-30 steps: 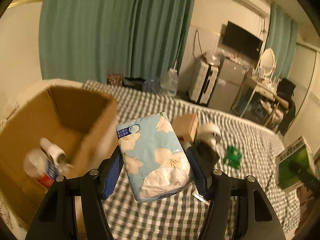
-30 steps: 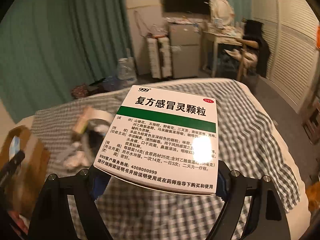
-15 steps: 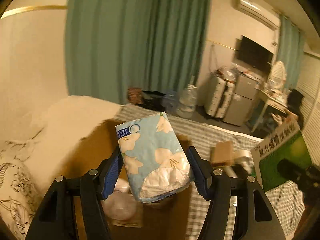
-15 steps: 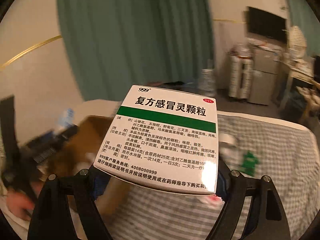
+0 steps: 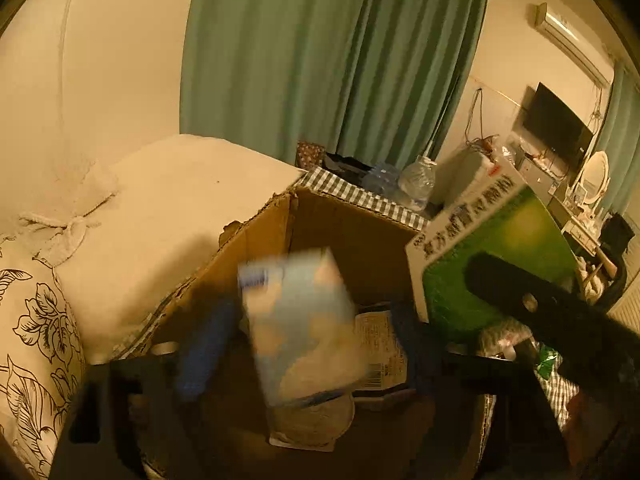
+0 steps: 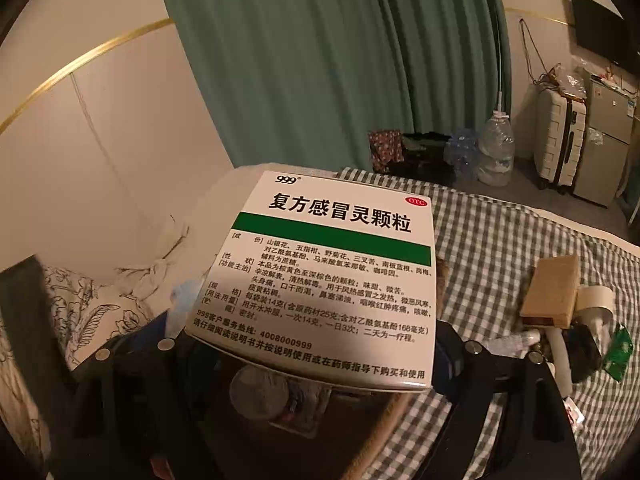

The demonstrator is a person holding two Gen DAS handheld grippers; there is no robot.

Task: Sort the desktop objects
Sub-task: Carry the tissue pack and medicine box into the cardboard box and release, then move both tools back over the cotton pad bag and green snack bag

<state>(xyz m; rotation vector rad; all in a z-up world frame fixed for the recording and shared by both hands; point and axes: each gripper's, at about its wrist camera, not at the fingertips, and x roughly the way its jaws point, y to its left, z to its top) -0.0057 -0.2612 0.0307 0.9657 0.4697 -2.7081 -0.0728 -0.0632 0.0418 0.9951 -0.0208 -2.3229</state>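
My left gripper (image 5: 308, 344) hangs over the open cardboard box (image 5: 344, 232). Its jaws are opening, and the blue pads (image 5: 204, 352) stand clear of the pale blue flowered tissue pack (image 5: 300, 320). That pack is blurred and tilted between them, dropping toward the items in the box. My right gripper (image 6: 312, 348) has its jaws opening too, but the white and green medicine box (image 6: 332, 272) still sits sharp and unmoved between its pads. The medicine box (image 5: 488, 256) shows over the cardboard box's right side in the left wrist view.
A white pillow (image 5: 180, 200) and a flowered pillow (image 5: 32, 340) lie left of the cardboard box. On the checked bedspread (image 6: 500, 240) lie a brown box (image 6: 552, 292), a tape roll (image 6: 596, 300) and a green packet (image 6: 618, 352). Water bottles (image 6: 494, 148) stand on the floor behind.
Both grippers swung left from the bedspread to above the cardboard box. The left jaws spread and the tissue pack slipped out of their grip. The medicine box kept its place.
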